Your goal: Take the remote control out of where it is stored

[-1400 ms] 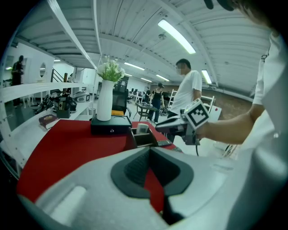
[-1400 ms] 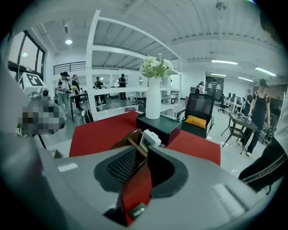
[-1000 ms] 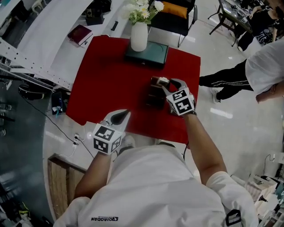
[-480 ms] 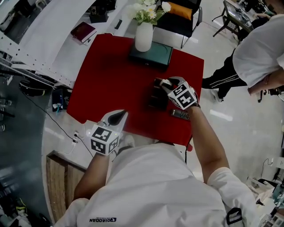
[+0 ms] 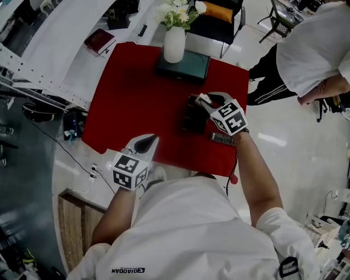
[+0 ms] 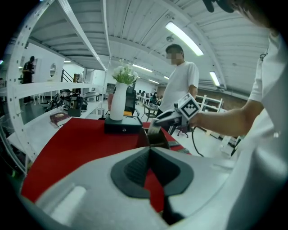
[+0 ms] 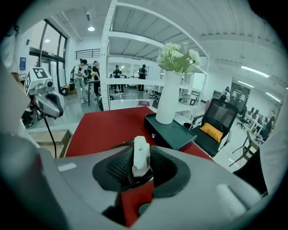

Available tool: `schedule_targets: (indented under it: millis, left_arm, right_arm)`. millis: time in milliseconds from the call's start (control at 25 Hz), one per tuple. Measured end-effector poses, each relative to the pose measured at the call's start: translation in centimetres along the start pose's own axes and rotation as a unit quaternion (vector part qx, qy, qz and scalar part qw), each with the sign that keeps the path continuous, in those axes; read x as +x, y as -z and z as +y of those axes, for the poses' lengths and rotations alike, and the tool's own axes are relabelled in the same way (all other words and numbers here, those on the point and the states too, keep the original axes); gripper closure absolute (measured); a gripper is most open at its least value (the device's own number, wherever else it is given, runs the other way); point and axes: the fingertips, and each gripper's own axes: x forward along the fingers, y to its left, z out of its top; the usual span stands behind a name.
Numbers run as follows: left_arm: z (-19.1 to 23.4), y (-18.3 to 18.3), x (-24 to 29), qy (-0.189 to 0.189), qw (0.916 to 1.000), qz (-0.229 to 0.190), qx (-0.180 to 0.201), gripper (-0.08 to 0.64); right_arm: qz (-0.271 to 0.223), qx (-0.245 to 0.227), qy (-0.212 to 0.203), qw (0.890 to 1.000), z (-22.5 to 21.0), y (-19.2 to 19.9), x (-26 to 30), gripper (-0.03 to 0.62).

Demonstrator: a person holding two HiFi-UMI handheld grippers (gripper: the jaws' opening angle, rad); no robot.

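Red cloth covers the bench (image 5: 136, 98), where a person in a white shirt works with a hand-held gripper in each hand. The right hand-held gripper (image 5: 205, 101) reaches over a dark storage holder (image 5: 192, 116) near the middle of the cloth; its jaws have just been closing and now clamp a white remote control (image 7: 140, 155), which stands upright between the pads with its lower end at the holder's open top. Whether that end has cleared the holder cannot be told. A second, dark remote control (image 5: 222, 139) lies flat on the cloth just beside the right wrist. The left hand-held gripper (image 5: 153, 140) hangs over the near left edge of the bench, well apart from the holder, its jaws brought together with nothing between them. At the far side a white vase (image 5: 174, 44) of pale flowers (image 5: 178, 13) stands on a dark green box (image 5: 188, 66). A dark red book (image 5: 99, 41) lies on the white shelf to the left, and a bystander (image 5: 311, 49) in a white shirt stands on the floor to the right.
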Motion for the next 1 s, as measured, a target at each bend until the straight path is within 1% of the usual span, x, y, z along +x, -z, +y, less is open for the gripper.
schedule_targets:
  millis: [320, 560, 640, 760, 920, 1000]
  left_arm:
    - [-1.6, 0.1, -0.1, 0.016, 0.9998, -0.001, 0.012, 0.558]
    - [-2.9, 0.2, -0.2, 0.028, 0.9994, -0.003, 0.02, 0.558]
    - [-3.4, 0.2, -0.1, 0.032, 0.9992, -0.003, 0.022, 0.557]
    - [-4.3, 0.1, 0.1, 0.043, 0.9987, -0.003, 0.028, 0.558]
    - [-5.3, 0.0, 0.6, 0.058, 0.9976, -0.001, 0.039, 0.558]
    - [-5.7, 0.0, 0.8, 0.064, 0.997, 0.0, 0.044, 0.558]
  right_arm:
    - [-0.06, 0.003, 0.034, 0.998, 0.1, -3.2, -4.6, 0.479]
    - [-0.113, 0.036, 0.068, 0.991, -0.5, -4.7, -8.2, 0.48]
    - [-0.13, 0.053, 0.075, 0.987, -0.5, -4.8, -9.6, 0.481]
    - [-0.147, 0.089, 0.079, 0.982, -0.3, -4.0, -11.3, 0.482]
    - [-0.15, 0.145, 0.085, 0.974, 0.0, -1.2, -12.9, 0.482]
    - [-0.149, 0.18, 0.09, 0.968, 0.3, 0.9, -13.5, 0.482]
